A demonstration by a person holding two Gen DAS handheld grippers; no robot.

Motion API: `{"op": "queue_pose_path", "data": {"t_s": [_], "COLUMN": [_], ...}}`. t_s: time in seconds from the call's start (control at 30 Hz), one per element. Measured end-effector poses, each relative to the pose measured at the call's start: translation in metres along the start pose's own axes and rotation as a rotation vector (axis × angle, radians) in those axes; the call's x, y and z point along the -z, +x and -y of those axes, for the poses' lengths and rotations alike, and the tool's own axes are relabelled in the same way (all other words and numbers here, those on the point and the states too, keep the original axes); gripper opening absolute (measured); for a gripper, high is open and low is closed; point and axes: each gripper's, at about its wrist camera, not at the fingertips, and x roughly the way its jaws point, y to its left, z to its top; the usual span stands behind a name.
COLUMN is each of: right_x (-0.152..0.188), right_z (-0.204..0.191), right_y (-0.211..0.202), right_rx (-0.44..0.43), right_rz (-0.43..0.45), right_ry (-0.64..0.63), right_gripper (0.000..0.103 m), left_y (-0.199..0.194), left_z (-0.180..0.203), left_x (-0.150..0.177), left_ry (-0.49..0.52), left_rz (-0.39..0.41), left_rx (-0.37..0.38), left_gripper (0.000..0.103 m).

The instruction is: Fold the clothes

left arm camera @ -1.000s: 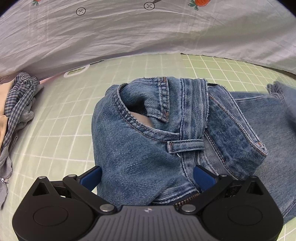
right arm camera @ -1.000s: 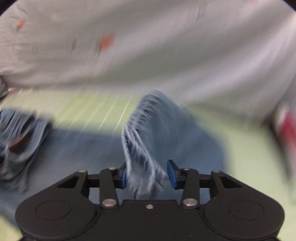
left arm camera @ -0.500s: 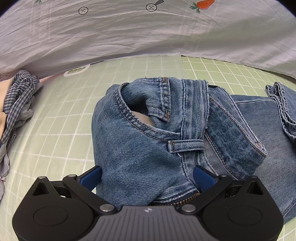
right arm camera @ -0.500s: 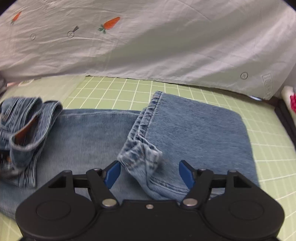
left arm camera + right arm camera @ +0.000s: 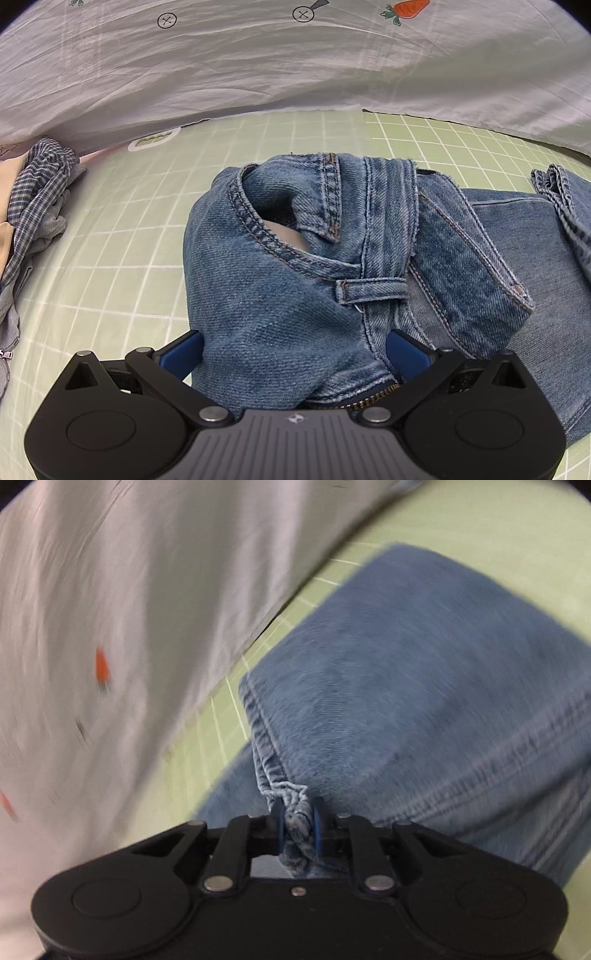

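Note:
Blue jeans (image 5: 280,295) lie on a green grid mat (image 5: 110,258). The bunched waist, with its belt loop and zip, stands between the wide-set pads of my left gripper (image 5: 295,354), which press on it from both sides. In the blurred, tilted right wrist view, the folded leg of the jeans (image 5: 424,686) fills the right half. My right gripper (image 5: 298,825) is closing, and its narrow-set pads pinch the crumpled leg hem between them.
A white sheet with a carrot print (image 5: 258,66) hangs behind the mat and shows again as the white sheet (image 5: 129,590) in the right wrist view. A crumpled plaid garment (image 5: 33,199) lies at the mat's left edge. Bare mat (image 5: 221,720) shows beside the leg.
The right gripper's jaws stood wide around the hem half a second ago and now pinch it. That gripper has rolled, so its view tilts. The left gripper and the waist have not moved.

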Motion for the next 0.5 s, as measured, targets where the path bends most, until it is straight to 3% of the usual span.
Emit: {"op": "queue_pose_path", "data": {"t_s": [0.1, 0.17, 0.23, 0.3, 0.37, 0.47, 0.5], "right_x": [0.002, 0.011, 0.027, 0.044, 0.053, 0.052, 0.050], "right_z": [0.003, -0.009, -0.023, -0.024, -0.009, 0.001, 0.001], "right_y": [-0.016, -0.024, -0.027, -0.021, -0.010, -0.012, -0.013], "right_rx": [-0.137, -0.186, -0.164, -0.085, -0.027, -0.049, -0.047], "right_rz": [-0.011, -0.040, -0.080, -0.125, -0.165, -0.172, -0.174], "right_ry": [0.068, -0.012, -0.146, -0.216, -0.175, -0.102, -0.081], "right_gripper": [0.015, 0.015, 0.015, 0.015, 0.015, 0.016, 0.022], "left_y": [0.000, 0.000, 0.000, 0.000, -0.001, -0.004, -0.005], "left_z": [0.000, 0.000, 0.000, 0.000, -0.001, -0.007, -0.009], "left_x": [-0.001, -0.002, -0.002, -0.002, -0.002, -0.004, -0.004], "left_ry": [-0.001, -0.001, -0.001, -0.001, -0.002, -0.027, -0.035], "left_rz": [-0.001, 0.000, 0.000, 0.002, 0.004, -0.004, -0.006], "left_rx": [0.000, 0.000, 0.001, 0.002, 0.004, 0.035, 0.045], "left_gripper": [0.103, 0.103, 0.103, 0.103, 0.103, 0.103, 0.103]}}
